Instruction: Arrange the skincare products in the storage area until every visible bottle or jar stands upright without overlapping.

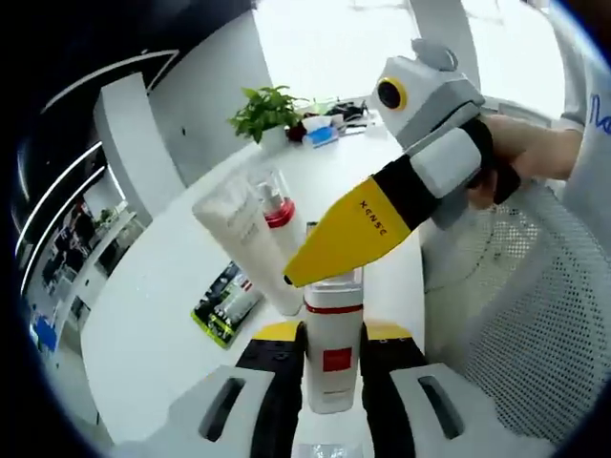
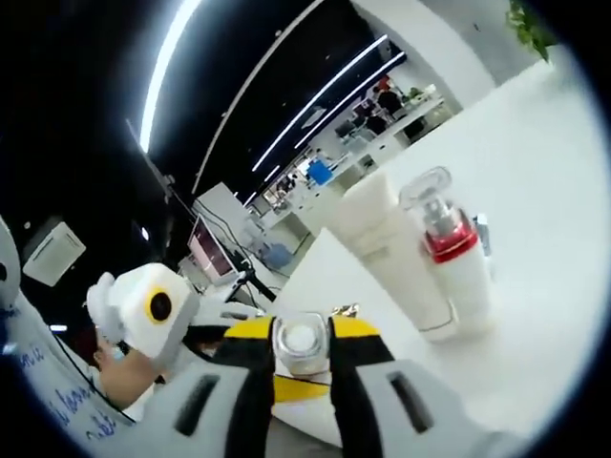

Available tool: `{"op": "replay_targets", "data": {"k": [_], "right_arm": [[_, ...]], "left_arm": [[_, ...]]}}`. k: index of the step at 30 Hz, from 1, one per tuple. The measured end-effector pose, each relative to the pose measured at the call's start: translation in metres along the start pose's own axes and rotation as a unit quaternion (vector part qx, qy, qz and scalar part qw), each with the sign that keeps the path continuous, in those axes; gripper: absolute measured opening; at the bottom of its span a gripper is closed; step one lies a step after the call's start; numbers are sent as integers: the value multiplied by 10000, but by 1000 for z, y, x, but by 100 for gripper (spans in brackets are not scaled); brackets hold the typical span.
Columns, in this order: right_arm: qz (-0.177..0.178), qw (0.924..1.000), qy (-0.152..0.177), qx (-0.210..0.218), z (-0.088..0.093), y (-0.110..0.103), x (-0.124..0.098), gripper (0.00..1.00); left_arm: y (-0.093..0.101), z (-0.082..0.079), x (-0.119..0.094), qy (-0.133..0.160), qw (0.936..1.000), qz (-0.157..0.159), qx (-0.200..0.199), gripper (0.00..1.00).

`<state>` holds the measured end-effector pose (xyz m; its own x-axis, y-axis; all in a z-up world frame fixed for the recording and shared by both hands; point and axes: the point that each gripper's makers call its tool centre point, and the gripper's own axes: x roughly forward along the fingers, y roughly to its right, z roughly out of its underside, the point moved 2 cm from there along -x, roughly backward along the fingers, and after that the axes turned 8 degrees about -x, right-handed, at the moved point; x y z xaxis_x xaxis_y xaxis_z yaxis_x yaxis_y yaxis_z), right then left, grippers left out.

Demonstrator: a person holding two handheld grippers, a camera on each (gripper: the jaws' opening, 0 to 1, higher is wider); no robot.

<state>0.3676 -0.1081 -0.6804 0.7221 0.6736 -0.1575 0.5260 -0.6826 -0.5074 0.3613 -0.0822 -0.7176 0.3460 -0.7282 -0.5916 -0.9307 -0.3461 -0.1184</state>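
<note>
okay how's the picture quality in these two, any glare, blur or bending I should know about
Left gripper view: the window behind the plant is blown out white, and the table edge curves from the fisheye. Right gripper view: ceiling light strips streak and bend against a dark ceiling, the clear cap between the right tongs looks soft, and the red-collared bottle is sharper.

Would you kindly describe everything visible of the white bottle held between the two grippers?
The white bottle is opaque, plastic-looking, with a red band near its top, a red square label on its front and a clear cap. It stands roughly upright above the white table. The left gripper clamps its body; the right gripper pinches the cap.
</note>
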Motion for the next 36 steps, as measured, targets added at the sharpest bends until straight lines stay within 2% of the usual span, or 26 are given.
{"op": "replay_targets", "data": {"k": [5, 7, 10, 12, 14, 18, 21, 23, 26, 29, 31, 33, 35, 36], "right_arm": [[75, 9998, -90, -129, 3, 0, 1, 21], [115, 9997, -48, -198, 2, 2, 0, 22], [256, 9989, 69, -385, -3, 5, -2, 22], [384, 9968, 14, -707, -5, 7, -5, 22], [390, 9961, 24, -797, -7, 5, -7, 24], [489, 9943, -42, -949, -7, 9, -10, 22], [531, 9949, 31, -856, -9, 13, -12, 20], [487, 9949, -39, -887, -6, 13, -12, 19], [323, 9922, -178, -1188, -4, 10, -13, 18], [134, 9906, -207, -1346, -7, 9, -14, 18], [-20, 9877, -256, -1545, -11, 8, -14, 18], [-215, 9788, -410, -1997, -13, 6, -14, 18], [-385, 9628, -736, -2572, -9, 7, -13, 18], [-405, 9516, -926, -2901, -7, 10, -13, 18]], "left_arm": [[-1, 4, 4, -86, 9998, -144, 83, 18], [-1, 3, 6, -23, 9999, -151, -42, 18], [-2, 0, 9, 136, 9986, -95, -504, 17], [-7, 1, 11, 103, 9978, -238, -609, 17], [-9, 2, 13, 81, 9972, -313, -677, 17], [-6, -1, 15, 258, 9929, -293, -1121, 17], [3, 0, 18, 234, 9946, -117, -1006, 18], [4, 1, 18, 199, 9947, -122, -1004, 18], [6, 2, 18, 178, 9967, 15, -795, 18], [6, 0, 16, 232, 9966, 187, -763, 19], [6, -3, 16, 280, 9966, 278, -727, 20], [5, -5, 16, 307, 9964, 362, -702, 20], [8, -5, 18, 286, 9960, 529, -655, 20], [9, -5, 18, 279, 9961, 564, -616, 19]]}}
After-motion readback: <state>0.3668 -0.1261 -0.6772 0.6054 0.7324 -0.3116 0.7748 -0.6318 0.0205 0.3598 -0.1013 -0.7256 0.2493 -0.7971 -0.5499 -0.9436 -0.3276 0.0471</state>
